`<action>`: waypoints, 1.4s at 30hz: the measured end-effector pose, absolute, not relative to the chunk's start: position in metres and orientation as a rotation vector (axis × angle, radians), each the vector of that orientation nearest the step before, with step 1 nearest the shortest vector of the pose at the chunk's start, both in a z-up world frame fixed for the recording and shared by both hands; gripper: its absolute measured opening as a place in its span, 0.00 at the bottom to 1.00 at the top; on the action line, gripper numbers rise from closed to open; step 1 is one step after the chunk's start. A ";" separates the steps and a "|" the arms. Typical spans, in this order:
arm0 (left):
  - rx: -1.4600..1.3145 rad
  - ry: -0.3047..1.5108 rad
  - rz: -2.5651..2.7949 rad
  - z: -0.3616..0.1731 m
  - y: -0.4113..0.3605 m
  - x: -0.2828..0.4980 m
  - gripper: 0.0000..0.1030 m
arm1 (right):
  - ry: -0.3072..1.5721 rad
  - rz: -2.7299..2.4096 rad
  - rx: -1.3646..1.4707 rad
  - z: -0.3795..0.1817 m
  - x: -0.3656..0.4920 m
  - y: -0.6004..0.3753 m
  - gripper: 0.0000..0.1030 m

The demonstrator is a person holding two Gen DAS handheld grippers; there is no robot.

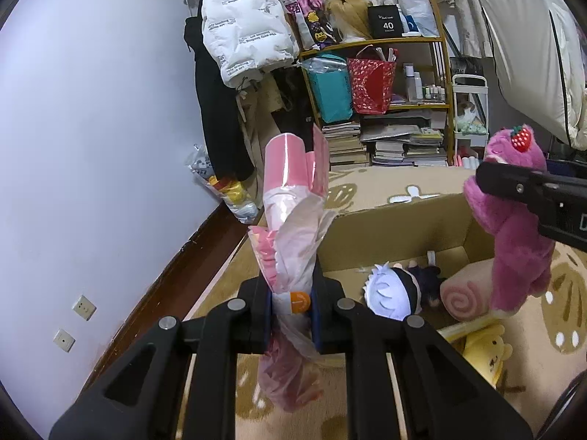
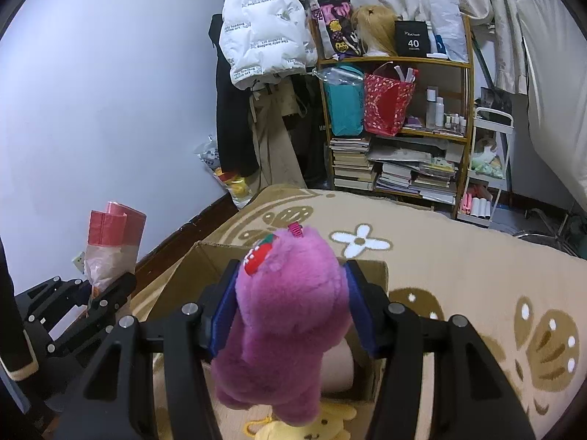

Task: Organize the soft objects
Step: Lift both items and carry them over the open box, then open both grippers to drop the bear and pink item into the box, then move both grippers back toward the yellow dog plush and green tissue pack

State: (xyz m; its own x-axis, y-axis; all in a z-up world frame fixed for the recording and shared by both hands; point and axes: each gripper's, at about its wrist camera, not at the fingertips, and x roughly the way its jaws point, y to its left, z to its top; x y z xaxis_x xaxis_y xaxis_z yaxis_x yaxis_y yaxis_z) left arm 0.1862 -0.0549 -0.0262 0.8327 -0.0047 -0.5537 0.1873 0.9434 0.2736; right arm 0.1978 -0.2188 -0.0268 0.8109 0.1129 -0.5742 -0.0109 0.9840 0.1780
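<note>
- Two loads up at once: left gripper jaws fully pinched on a pink roll of plastic bags, held upright over the near-left corner of the cardboard box.
- Right gripper jaws partly open but clamped on a purple plush bear at its middle, legs dangling over the box's near edge.
- Step in hand, my read: drop the bear in the box. Centre it over the opening, lower, then release, so the legs don't catch the wall.
- The roll isn't a toy; probably it belongs elsewhere.
- Box sits on the patterned bed cover. Inside: white-haired doll, pink swirl cushion.
- Yellow plush at the near edge — in or outside the box, can't tell.
</note>
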 end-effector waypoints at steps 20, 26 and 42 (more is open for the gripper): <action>0.266 0.650 -0.150 -0.053 -0.062 0.217 0.22 | 0.731 0.106 0.247 -0.064 0.243 -0.224 0.64; 0.262 0.660 -0.117 -0.053 -0.057 0.218 0.50 | 0.727 0.102 0.252 -0.059 0.238 -0.229 0.81; 0.207 0.607 -0.061 -0.020 -0.032 0.184 0.94 | 0.724 0.071 0.267 -0.035 0.206 -0.248 1.00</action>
State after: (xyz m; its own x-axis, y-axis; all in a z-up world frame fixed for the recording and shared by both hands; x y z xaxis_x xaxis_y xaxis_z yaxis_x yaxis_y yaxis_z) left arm 0.1839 -0.0323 -0.0200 0.8200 0.0040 -0.5723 0.1177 0.9774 0.1754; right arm 0.2059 -0.2475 -0.0352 0.7481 0.1559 -0.6450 0.0277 0.9638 0.2651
